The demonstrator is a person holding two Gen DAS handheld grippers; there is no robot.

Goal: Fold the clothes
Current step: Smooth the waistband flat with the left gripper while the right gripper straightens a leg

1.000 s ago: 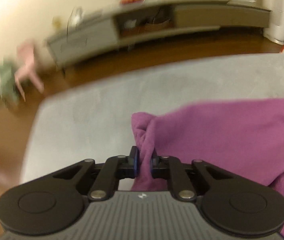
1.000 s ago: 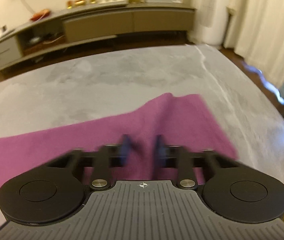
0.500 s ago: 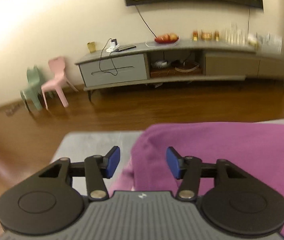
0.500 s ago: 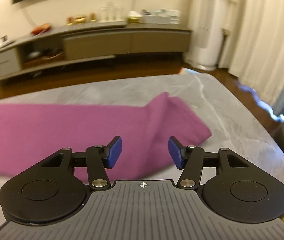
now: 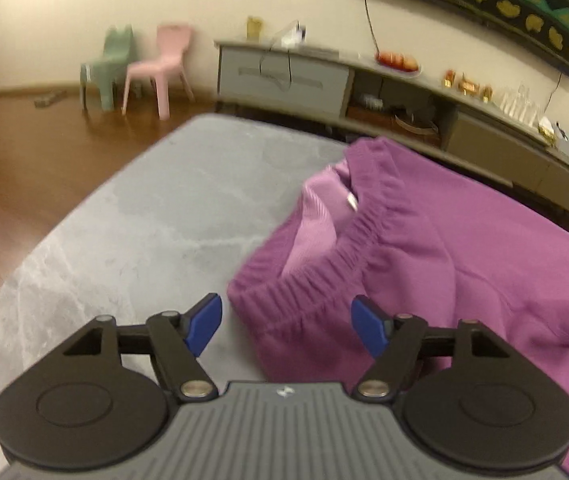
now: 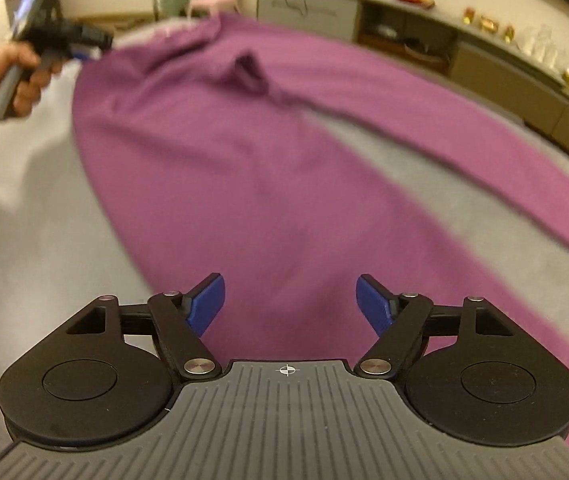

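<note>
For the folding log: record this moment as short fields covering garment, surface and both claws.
garment: purple trousers, spread out, legs apart
waistband: elastic, gaping open, facing the left claw
surface: grey table
left claw: open, empty, just short of the waistband
right claw: opening, nothing gripped, over one leg

No readable text, label, brand or number shows anywhere in either wrist view.
</note>
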